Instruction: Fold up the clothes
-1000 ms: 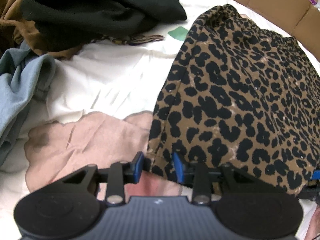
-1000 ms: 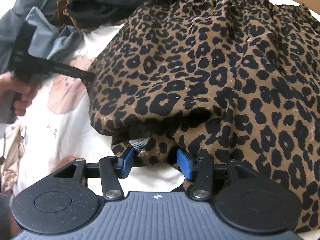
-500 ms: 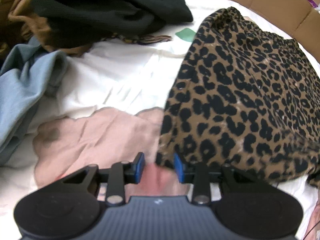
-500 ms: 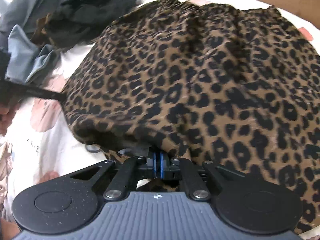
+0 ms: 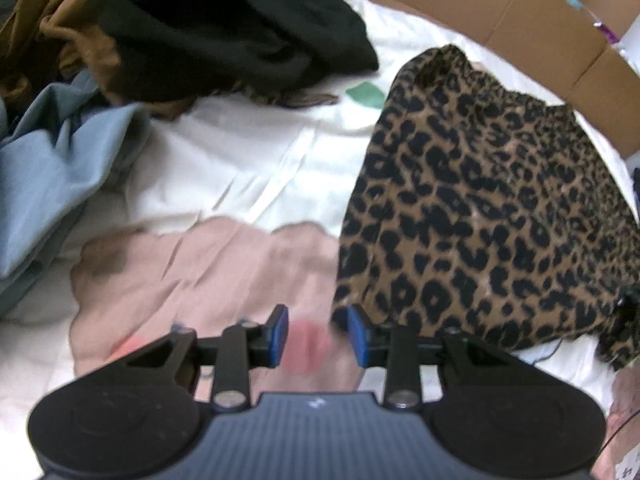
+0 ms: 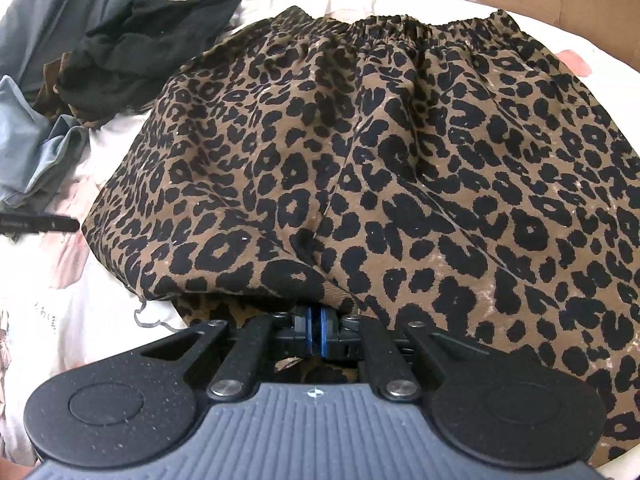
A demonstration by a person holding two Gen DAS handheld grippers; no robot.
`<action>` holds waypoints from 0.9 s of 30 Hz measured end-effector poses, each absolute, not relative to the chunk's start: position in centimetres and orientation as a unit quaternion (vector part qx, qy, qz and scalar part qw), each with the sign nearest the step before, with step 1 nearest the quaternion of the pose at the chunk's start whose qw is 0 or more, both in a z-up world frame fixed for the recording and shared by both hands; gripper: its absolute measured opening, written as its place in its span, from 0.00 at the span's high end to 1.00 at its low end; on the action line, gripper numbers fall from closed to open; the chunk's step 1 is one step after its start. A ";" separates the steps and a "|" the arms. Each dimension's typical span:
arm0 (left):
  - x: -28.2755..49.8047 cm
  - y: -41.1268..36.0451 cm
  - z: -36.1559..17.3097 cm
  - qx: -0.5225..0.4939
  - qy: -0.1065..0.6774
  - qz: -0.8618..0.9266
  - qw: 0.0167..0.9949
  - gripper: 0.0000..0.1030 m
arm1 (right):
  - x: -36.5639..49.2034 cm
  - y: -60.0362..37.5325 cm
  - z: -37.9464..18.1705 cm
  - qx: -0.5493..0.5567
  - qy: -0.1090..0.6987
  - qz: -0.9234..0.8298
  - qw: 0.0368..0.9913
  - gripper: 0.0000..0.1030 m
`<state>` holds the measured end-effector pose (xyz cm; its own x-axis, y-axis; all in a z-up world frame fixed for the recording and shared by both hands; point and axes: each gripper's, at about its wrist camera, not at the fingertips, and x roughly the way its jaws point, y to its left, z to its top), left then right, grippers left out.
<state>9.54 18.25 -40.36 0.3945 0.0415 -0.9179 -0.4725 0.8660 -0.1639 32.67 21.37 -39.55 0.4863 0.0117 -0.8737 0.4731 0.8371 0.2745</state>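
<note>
A leopard-print skirt [image 6: 380, 160] lies spread on the white bed sheet, elastic waistband at the far side. It also shows in the left wrist view [image 5: 480, 208] at the right. My right gripper [image 6: 316, 336] is shut on the skirt's near hem, with the fabric bunched over the pads. My left gripper [image 5: 318, 332] is open and empty, just left of the skirt's near left corner, its right pad [image 5: 358, 334] close to the hem. The left gripper's tip shows in the right wrist view [image 6: 44, 224] at the skirt's left edge.
A pile of black [image 5: 224, 28], brown [image 5: 68, 44] and blue-grey [image 5: 52, 168] clothes lies at the far left. A pink print [image 5: 208, 280] marks the sheet [image 5: 248, 160] under my left gripper. A cardboard box wall [image 5: 500, 12] runs along the far right.
My right gripper has closed on the skirt's near hem. My left gripper has drawn back to the left, off the skirt's corner, and stays open.
</note>
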 end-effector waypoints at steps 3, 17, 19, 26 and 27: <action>10.3 18.0 -41.5 -0.209 0.530 0.142 0.810 0.65 | 33.1 21.5 -39.7 0.249 0.489 -0.140 0.824 0.98; 9.9 17.7 -39.4 -0.209 0.500 0.159 0.825 0.94 | 32.5 22.0 -38.7 0.261 0.494 -0.104 0.823 0.98; 9.9 17.8 -38.0 -0.206 0.491 0.167 0.830 0.94 | 32.4 22.4 -38.2 0.265 0.497 -0.088 0.822 0.98; 10.2 18.2 -34.0 -0.191 0.460 0.192 0.846 0.96 | 32.4 25.3 -36.7 0.271 0.506 -0.024 0.818 0.98; 10.3 18.3 -33.5 -0.187 0.457 0.196 0.847 0.96 | 32.3 25.6 -36.5 0.271 0.508 -0.019 0.818 0.98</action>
